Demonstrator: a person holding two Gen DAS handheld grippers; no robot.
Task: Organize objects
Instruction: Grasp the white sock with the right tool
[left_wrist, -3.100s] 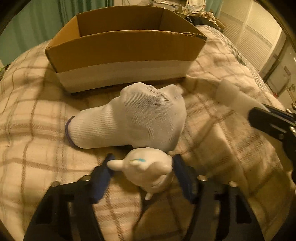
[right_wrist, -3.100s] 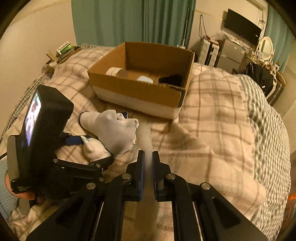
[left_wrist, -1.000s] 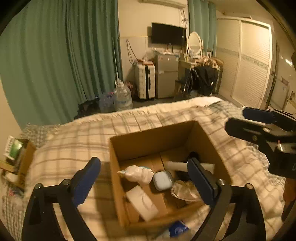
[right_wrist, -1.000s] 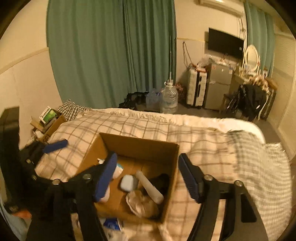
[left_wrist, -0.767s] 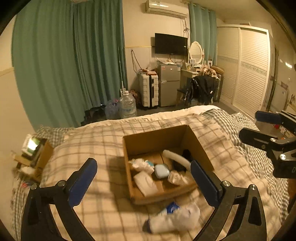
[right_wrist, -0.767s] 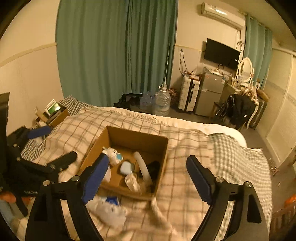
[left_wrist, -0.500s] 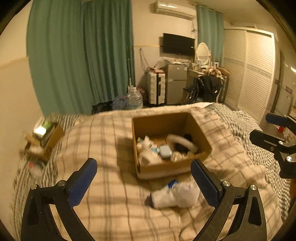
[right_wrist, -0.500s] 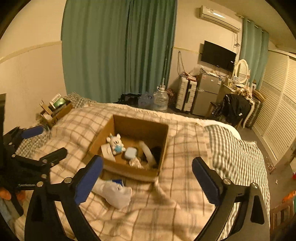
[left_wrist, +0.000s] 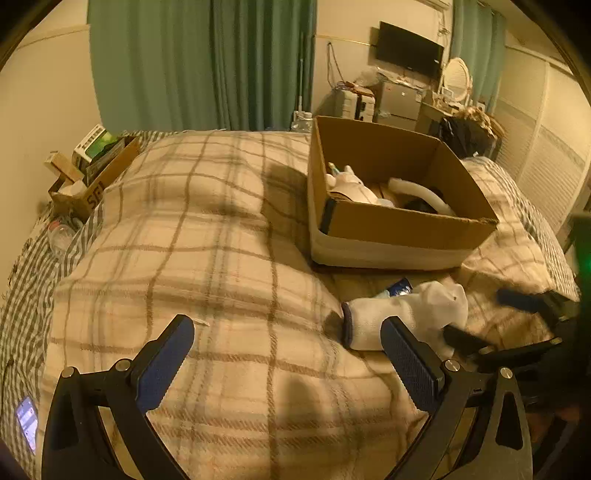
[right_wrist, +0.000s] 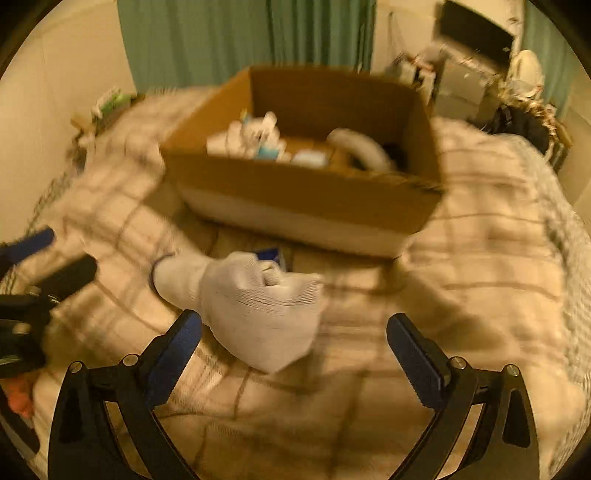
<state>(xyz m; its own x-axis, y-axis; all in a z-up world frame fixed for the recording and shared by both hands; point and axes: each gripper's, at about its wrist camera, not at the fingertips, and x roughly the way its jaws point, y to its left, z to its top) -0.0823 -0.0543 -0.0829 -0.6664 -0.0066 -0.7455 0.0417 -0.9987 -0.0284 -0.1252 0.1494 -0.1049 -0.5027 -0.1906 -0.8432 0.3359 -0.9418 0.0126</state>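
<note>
A white glove (right_wrist: 255, 306) lies on the checked blanket in front of an open cardboard box (right_wrist: 306, 192). My right gripper (right_wrist: 293, 345) hangs wide open just above the glove's near end, nothing between its pads. In the left wrist view the same glove (left_wrist: 406, 314) sits right of centre, and my left gripper (left_wrist: 288, 354) is wide open over bare blanket, its right finger (left_wrist: 410, 362) just in front of the glove. The box (left_wrist: 399, 229) holds a white plush toy (left_wrist: 349, 186), a white tube (left_wrist: 421, 194) and other small items. A small blue packet (left_wrist: 397, 288) lies between glove and box.
The checked blanket (left_wrist: 207, 229) covers a bed with a raised hump on the left. A small carton of clutter (left_wrist: 92, 166) sits at the bed's left edge. A lit phone (left_wrist: 26, 421) lies at lower left. Green curtains, a TV and suitcases stand behind.
Both grippers have come down from high over the box toward the blanket. The right gripper's jaws spread wider and now hang over the glove. The plush toy and tube now lie in the box.
</note>
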